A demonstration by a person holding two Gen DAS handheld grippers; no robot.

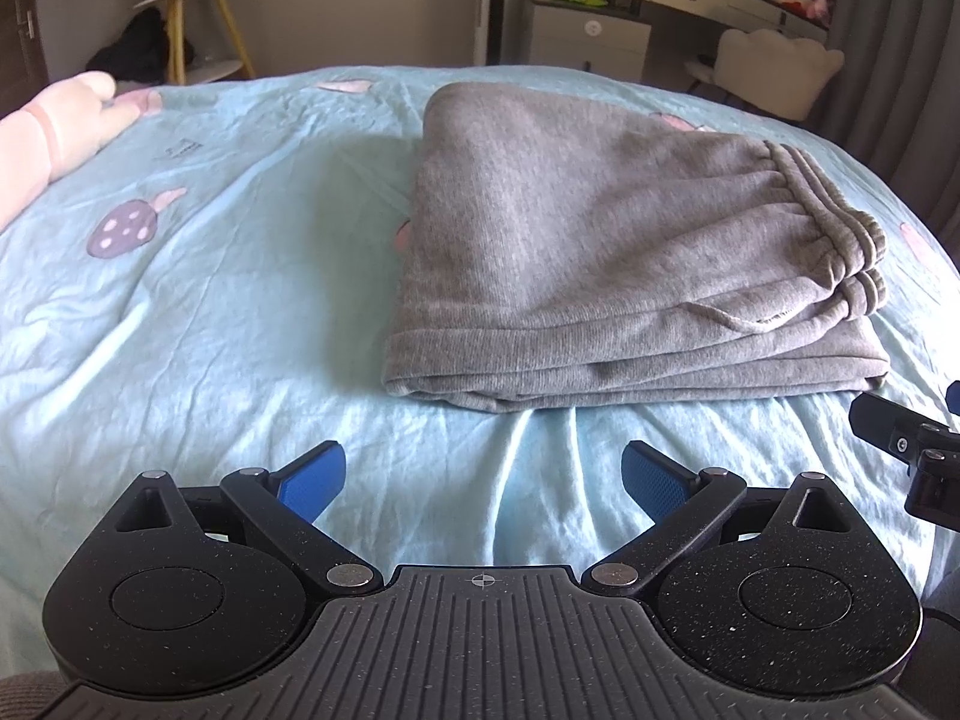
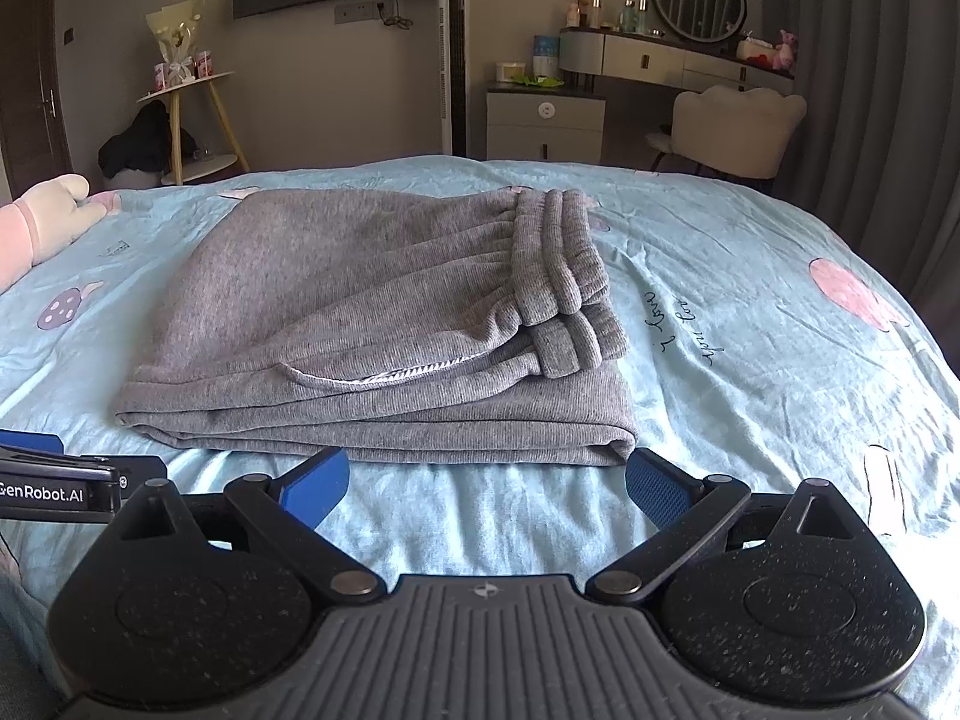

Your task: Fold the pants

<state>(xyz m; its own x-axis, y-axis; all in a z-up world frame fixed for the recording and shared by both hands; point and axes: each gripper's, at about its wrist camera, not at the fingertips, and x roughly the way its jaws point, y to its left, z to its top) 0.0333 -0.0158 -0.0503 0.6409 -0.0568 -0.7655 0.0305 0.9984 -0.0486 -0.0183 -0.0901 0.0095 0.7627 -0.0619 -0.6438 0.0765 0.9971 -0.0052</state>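
Grey sweatpants (image 1: 600,252) lie folded into a thick rectangle on the light blue bed sheet (image 1: 210,312), waistband to the right. They also show in the right wrist view (image 2: 372,324). My left gripper (image 1: 483,480) is open and empty, a little short of the pants' near edge. My right gripper (image 2: 486,480) is open and empty, its fingertips just before the pants' near folded edge. The right gripper's side shows at the right of the left wrist view (image 1: 912,444). The left gripper's side shows at the left of the right wrist view (image 2: 60,474).
A pink plush toy (image 1: 54,120) lies at the bed's far left. Beyond the bed stand a small round side table (image 2: 186,114), a drawer unit (image 2: 543,120), a vanity desk with mirror (image 2: 672,54) and a white chair (image 2: 732,126). Curtains hang at the right.
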